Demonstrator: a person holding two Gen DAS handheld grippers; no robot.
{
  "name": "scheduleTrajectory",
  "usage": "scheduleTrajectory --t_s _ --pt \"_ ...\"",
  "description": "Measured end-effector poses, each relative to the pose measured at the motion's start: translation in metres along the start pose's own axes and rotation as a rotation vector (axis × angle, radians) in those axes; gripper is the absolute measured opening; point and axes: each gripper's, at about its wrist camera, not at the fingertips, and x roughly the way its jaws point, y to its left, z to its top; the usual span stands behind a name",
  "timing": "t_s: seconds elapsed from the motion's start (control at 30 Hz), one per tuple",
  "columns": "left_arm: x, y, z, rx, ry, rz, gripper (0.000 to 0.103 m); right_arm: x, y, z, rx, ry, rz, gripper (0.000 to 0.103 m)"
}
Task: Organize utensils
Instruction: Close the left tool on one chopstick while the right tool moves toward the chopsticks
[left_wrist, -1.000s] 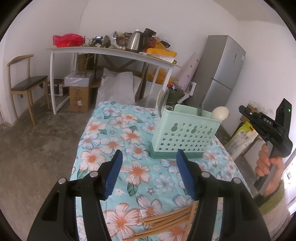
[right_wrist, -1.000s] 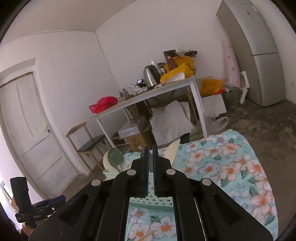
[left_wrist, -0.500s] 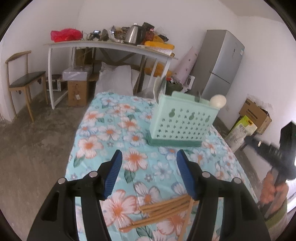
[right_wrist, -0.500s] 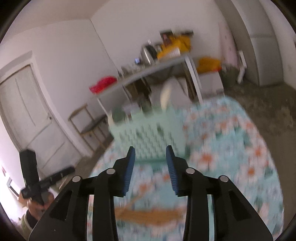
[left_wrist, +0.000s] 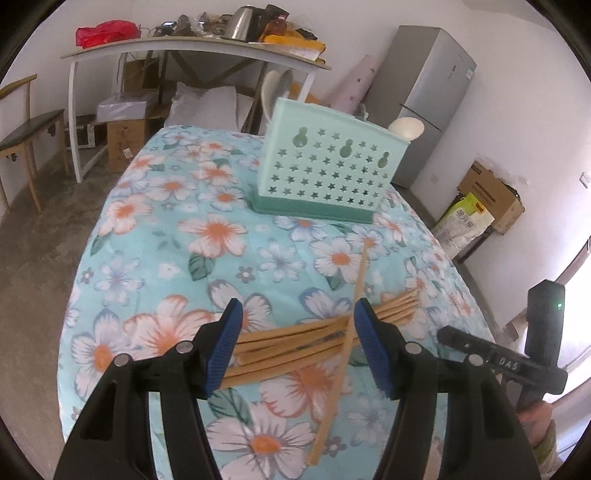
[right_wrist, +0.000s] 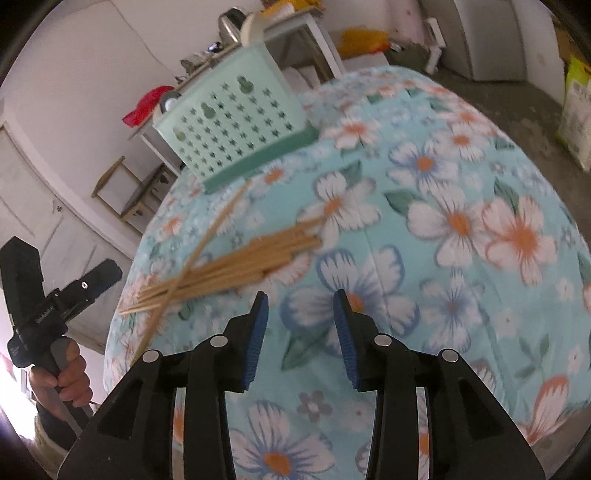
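Chopsticks (left_wrist: 295, 341) lie in a loose bundle on the flowered counter (left_wrist: 177, 206), one stick slanting across the rest. Left tongs (left_wrist: 297, 347) hang spread apart over the bundle, gripping nothing. Right tongs (right_wrist: 299, 328) have just been opening and stand apart over bare cloth, beside the bundle. Behind stands the mint utensil holder (left_wrist: 328, 177), with what looks like spoons inside.

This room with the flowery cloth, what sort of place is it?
Probably a plain home kitchen or storeroom: a fridge in the corner, a kettle on a cluttered table, chopsticks beside a utensil holder.
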Motion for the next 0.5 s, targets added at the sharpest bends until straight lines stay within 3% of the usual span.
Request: scheduleTrajectory --t_s 0.1,0.2,0.5 --pt "0.005 -0.005 0.004 0.022 0.018 0.011 0.06 -0.006 0.002 -0.002 -0.006 -0.011 0.012 0.051" --pt "0.014 -0.012 0.011 0.056 0.045 0.029 0.06 -0.007 0.001 0.001 -0.003 -0.022 0.022 0.056" --pt "0.066 -0.045 0.043 0.166 0.18 0.036 0.06 0.0 -0.014 0.003 0.054 -0.01 0.074 0.059"
